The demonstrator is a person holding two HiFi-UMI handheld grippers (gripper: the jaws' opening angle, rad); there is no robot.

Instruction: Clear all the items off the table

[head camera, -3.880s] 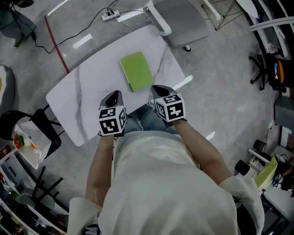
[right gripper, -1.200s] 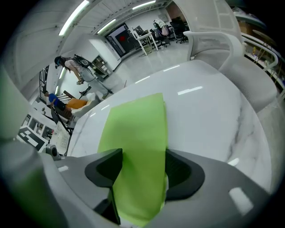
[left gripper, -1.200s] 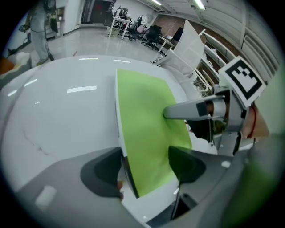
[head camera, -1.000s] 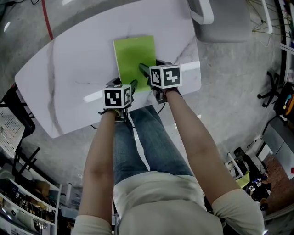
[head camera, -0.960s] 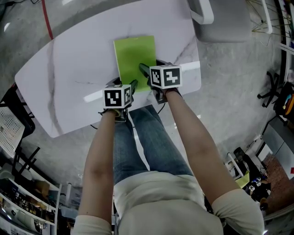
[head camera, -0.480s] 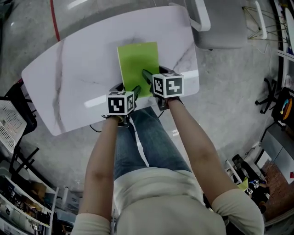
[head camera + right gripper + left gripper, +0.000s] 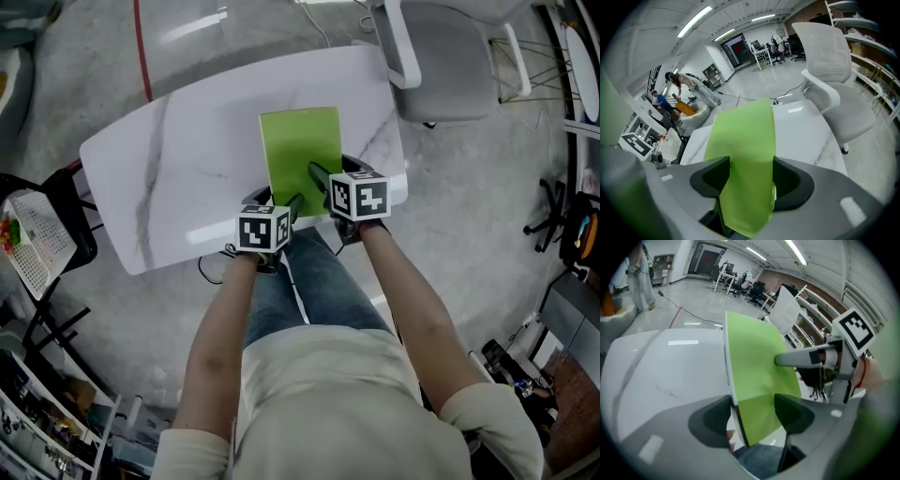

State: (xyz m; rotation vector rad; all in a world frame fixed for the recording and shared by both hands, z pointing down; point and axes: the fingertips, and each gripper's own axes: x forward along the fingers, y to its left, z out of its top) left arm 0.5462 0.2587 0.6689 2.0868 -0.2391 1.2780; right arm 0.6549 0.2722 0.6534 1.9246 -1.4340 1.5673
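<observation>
A thin green book (image 7: 300, 155) is over the white marble table (image 7: 187, 159), with its near end raised. Whether its far edge still touches the top I cannot tell. My left gripper (image 7: 292, 202) is shut on the book's near left corner. In the left gripper view the white page edge and green cover (image 7: 754, 366) run between the jaws of this gripper (image 7: 752, 411). My right gripper (image 7: 319, 173) is shut on the near edge further right. In the right gripper view the green cover (image 7: 743, 140) fills the gap between the right gripper's jaws (image 7: 747, 180).
A grey-and-white office chair (image 7: 450, 56) stands past the table's far right corner. A black rack with a white basket (image 7: 37, 234) is at the left. A red line (image 7: 142, 47) and cables cross the floor beyond the table. The person's legs are at the near edge.
Earlier both grippers hung short of the book at the table's near edge. They have since closed on its near end and risen with it over the last second.
</observation>
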